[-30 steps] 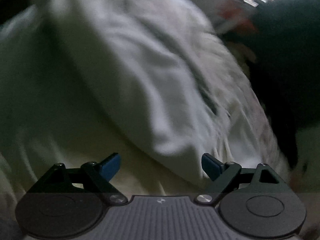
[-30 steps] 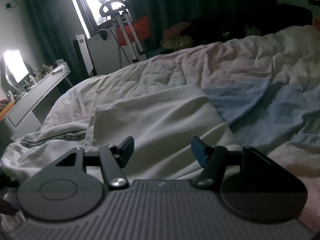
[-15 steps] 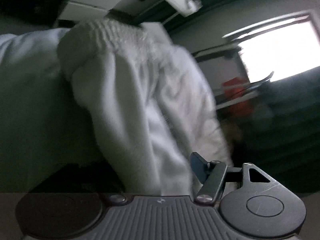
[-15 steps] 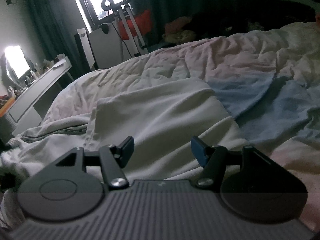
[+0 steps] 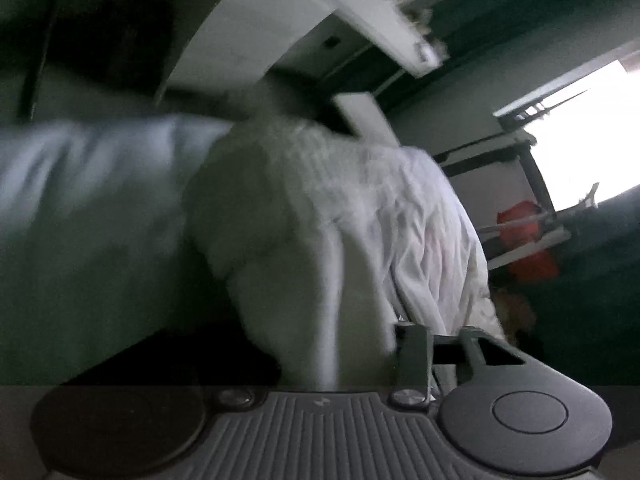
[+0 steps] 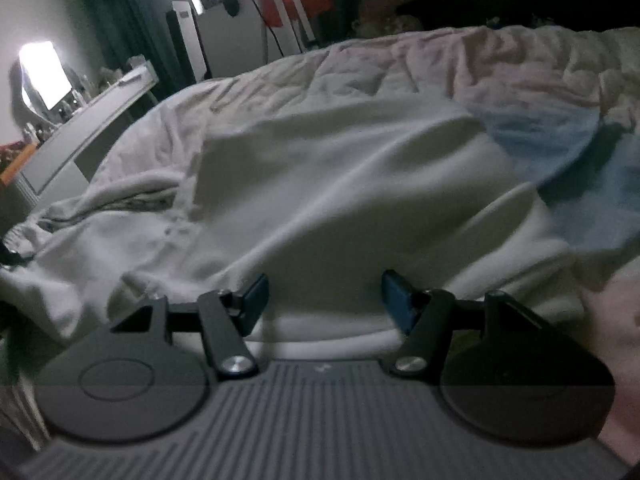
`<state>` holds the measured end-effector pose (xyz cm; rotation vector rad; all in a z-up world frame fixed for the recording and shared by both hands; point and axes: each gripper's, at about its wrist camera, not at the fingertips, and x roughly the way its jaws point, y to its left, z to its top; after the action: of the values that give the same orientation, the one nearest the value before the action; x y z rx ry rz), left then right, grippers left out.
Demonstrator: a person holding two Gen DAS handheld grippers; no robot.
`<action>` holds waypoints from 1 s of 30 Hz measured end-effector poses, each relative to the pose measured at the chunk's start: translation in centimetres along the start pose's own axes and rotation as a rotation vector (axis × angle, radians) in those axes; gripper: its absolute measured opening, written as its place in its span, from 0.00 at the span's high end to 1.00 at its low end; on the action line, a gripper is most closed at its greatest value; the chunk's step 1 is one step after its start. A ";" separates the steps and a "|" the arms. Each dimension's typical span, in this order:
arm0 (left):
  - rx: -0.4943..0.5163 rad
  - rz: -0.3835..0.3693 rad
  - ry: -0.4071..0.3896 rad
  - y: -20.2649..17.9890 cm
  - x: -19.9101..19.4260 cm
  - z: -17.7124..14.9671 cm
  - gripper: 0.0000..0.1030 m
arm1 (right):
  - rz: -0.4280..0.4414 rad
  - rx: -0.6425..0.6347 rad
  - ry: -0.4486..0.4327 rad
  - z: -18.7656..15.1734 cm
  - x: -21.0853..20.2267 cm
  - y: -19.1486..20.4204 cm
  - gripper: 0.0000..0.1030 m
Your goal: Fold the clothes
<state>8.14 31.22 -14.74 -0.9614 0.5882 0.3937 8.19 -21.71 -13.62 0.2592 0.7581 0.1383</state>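
Note:
A white garment with a ribbed, gathered edge fills the middle of the left wrist view. A bunch of it runs down between the jaws of my left gripper, which are closing on it. The right finger presses the fabric and the left finger is hidden behind it. In the right wrist view the white garment lies spread on the bed. My right gripper stands open low over its near edge, with nothing pinched.
A rumpled pale quilt covers the bed, with a light blue cloth to the right of the garment. A white dresser with a lit mirror stands at the left. A window and a red item are behind.
The left gripper's jaws have narrowed onto the white fabric, and its view swung from the bed toward the room. The right gripper sank closer to the spread garment, still open.

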 end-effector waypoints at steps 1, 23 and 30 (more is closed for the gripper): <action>0.047 0.010 -0.025 -0.8 -0.4 0.0 0.75 | -0.003 -0.008 -0.001 0.0 0.0 0.1 0.37; 0.927 -0.313 -0.483 -32.0 -9.3 -23.1 0.88 | -0.040 0.496 -0.234 2.6 -6.4 -9.9 0.35; 1.127 -0.424 -0.395 -33.5 -5.5 -36.9 0.88 | -0.055 0.690 -0.296 1.7 -8.0 -14.1 0.35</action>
<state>11.87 -18.03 -5.79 0.1004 0.1573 -0.1541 4.07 -37.26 -11.07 0.8928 0.4946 -0.2185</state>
